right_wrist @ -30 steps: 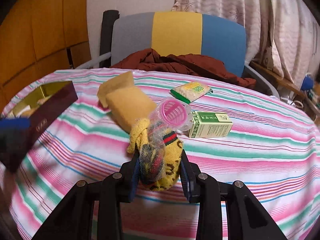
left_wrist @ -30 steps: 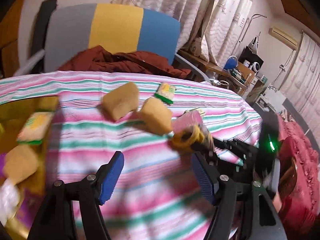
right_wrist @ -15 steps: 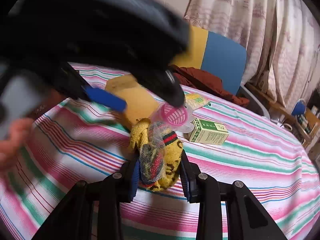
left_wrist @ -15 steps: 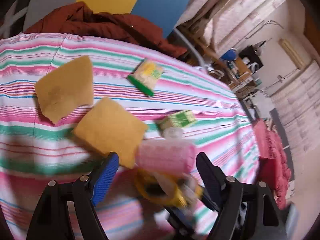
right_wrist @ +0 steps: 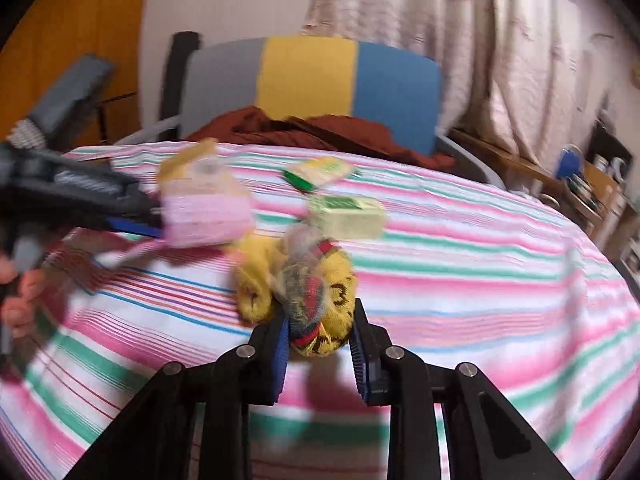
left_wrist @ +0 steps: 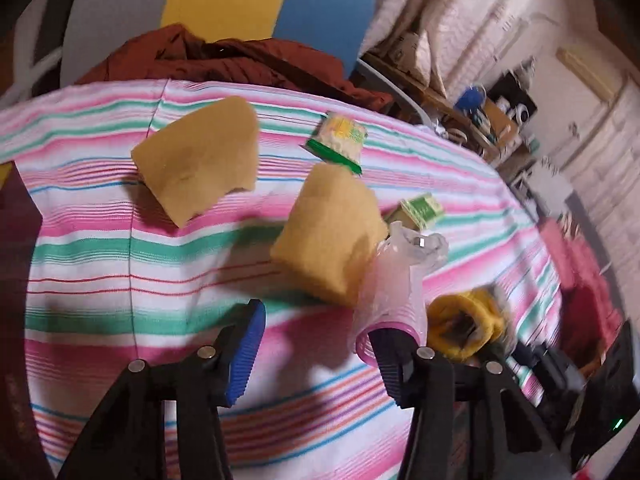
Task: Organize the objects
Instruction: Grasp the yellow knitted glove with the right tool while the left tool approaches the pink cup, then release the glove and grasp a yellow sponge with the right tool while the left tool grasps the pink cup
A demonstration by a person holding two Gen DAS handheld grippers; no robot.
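My right gripper (right_wrist: 320, 344) is shut on a yellow bagged sock bundle (right_wrist: 312, 296), which also shows in the left wrist view (left_wrist: 464, 320). My left gripper (left_wrist: 320, 344) is open; its right finger sits inside the open end of a pink hair roller in clear wrap (left_wrist: 392, 296), lifting it off the striped tablecloth (left_wrist: 120, 280). The roller (right_wrist: 204, 216) shows on that finger in the right wrist view. Two yellow sponges (left_wrist: 200, 168) (left_wrist: 332, 236), a green box (right_wrist: 348, 216) and a green-edged packet (right_wrist: 320, 172) lie on the cloth.
A dark red box (left_wrist: 16, 280) stands at the table's left edge. A grey, yellow and blue chair (right_wrist: 308, 80) with a red-brown garment (right_wrist: 320, 128) stands behind the table. Shelves with clutter (right_wrist: 592, 184) are at the right.
My left gripper has swung right from the box to the pink roller and hooked it on its right finger, lifting it leftward. My right gripper keeps hold of the sock bundle.
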